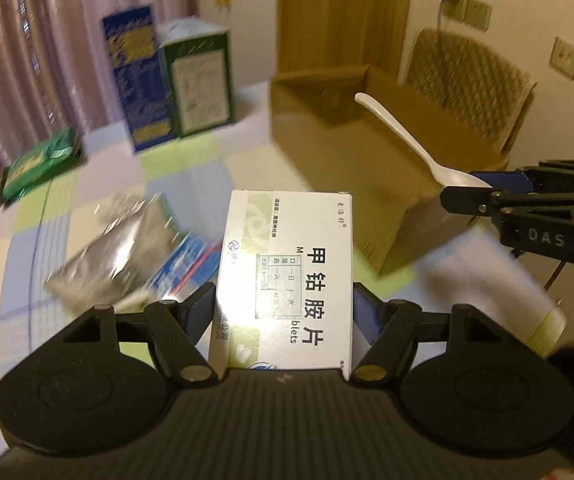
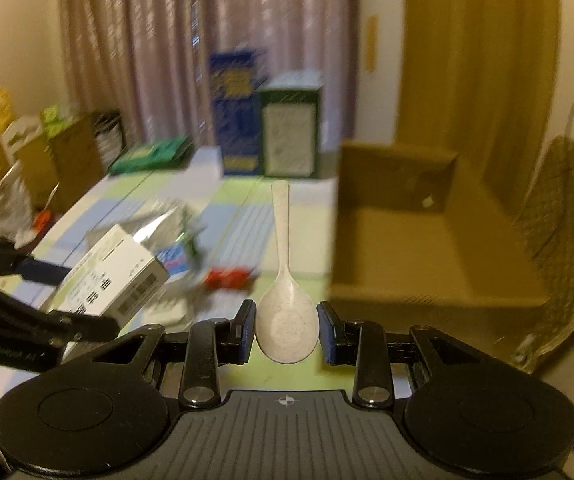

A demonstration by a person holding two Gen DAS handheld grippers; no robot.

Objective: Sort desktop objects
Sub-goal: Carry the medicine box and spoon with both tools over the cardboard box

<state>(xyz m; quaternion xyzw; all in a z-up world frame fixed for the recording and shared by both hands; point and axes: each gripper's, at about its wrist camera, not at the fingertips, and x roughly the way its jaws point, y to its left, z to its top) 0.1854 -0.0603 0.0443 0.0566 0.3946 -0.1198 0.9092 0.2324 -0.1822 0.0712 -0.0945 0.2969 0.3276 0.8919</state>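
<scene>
The left claw (image 1: 285,316) is closed across the sides of a white medicine carton (image 1: 287,276): light, crushable card, best gripped on its narrow faces. The right claw (image 2: 286,332) pinches a stiff, smooth spoon (image 2: 285,312) by its bowl, likely slippery. Both are held above the desk (image 1: 99,184) beside the open cardboard box (image 1: 351,148); a foil pouch (image 1: 107,244) lies below.

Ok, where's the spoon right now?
The spoon is held by its bowl in the right gripper, handle pointing forward, just left of the open cardboard box.
</scene>
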